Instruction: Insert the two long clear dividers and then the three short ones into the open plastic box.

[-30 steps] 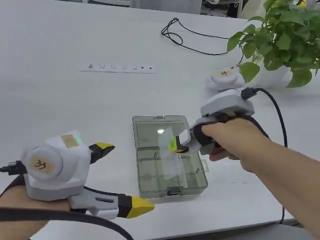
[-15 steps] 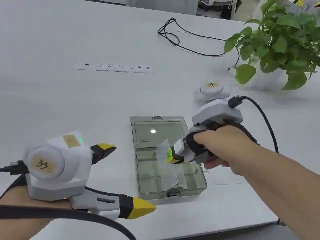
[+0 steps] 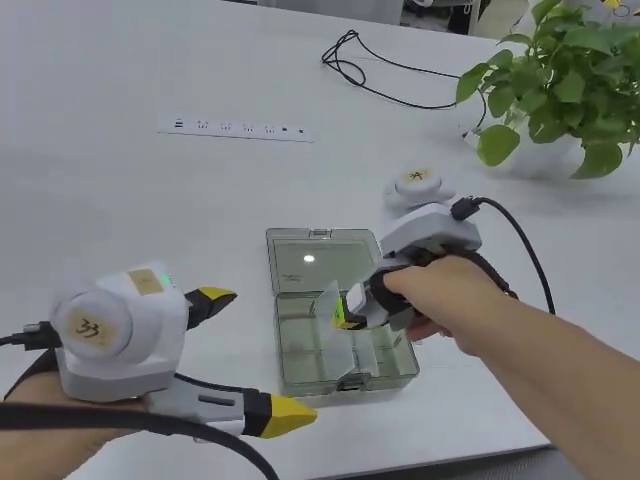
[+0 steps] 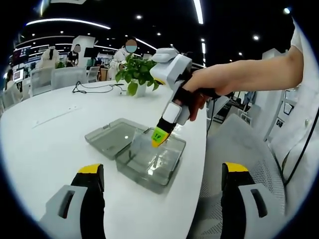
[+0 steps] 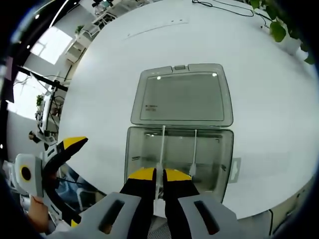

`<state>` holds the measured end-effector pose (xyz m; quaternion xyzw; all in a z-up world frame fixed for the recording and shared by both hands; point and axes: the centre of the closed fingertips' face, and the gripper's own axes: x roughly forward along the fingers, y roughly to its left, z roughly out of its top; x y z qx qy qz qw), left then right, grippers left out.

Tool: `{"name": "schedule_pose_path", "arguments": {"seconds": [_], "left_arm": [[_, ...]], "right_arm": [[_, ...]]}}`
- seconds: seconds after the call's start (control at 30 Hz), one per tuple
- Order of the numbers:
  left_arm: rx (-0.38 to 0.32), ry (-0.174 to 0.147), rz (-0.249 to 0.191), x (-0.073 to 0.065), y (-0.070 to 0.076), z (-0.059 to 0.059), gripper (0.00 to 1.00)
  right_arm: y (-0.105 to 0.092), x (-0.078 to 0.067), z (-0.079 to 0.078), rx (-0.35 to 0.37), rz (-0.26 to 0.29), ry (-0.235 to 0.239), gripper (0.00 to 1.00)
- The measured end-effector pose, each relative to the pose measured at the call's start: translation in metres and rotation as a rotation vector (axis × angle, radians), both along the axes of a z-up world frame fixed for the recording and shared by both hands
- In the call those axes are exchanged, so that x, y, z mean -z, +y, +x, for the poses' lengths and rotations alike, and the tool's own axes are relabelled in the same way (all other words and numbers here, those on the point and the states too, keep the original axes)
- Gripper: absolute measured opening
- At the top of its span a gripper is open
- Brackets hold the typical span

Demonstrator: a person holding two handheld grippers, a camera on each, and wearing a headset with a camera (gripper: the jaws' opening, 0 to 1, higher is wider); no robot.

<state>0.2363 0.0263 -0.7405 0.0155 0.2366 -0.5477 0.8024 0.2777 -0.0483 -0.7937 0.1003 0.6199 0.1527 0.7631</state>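
The open plastic box [image 3: 283, 350] lies on the white table with its lid [image 3: 318, 258] folded flat away from me. My right gripper [image 3: 343, 314] is shut on a long clear divider [image 3: 338, 335], held upright and reaching down into the box base. In the right gripper view that divider [image 5: 162, 144] shows edge-on running lengthwise, and a second long divider [image 5: 194, 149] stands beside it in the box [image 5: 130, 149]. My left gripper [image 3: 252, 353] hovers open to the left of the box, holding nothing. From the left gripper view the right gripper [image 4: 159, 137] is over the box [image 4: 144, 177].
A small clear piece [image 5: 235, 169] lies on the table against the box's right side. A power strip [image 3: 235, 128], a black cable [image 3: 380, 75], a potted plant [image 3: 560, 80] and a round white device [image 3: 415, 182] sit farther back. The table edge runs just below the box.
My right gripper has come down and toward me with the divider, bringing it lower into the box base. The left gripper has stayed about where it was.
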Motion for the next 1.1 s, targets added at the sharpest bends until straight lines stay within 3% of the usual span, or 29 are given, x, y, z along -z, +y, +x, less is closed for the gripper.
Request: {"name": "schedule_pose_path", "arguments": {"seconds": [0.33,0.6,1.1], "left_arm": [[0.0,0.001,-0.003,0.0,-0.001,0.001,1.0],[-0.001,0.008,-0.002,0.0,-0.003,0.0,1.0],[-0.006,0.012,0.012,0.004,0.0,0.001,1.0]], "right_arm": [[0.002,0.001,0.0,-0.034,-0.035,-0.014,0.06],[0.008,0.003,0.0,-0.103,-0.069,-0.042,0.07],[0.015,0.021,0.001,-0.15,-0.074,-0.054,0.08]]}}
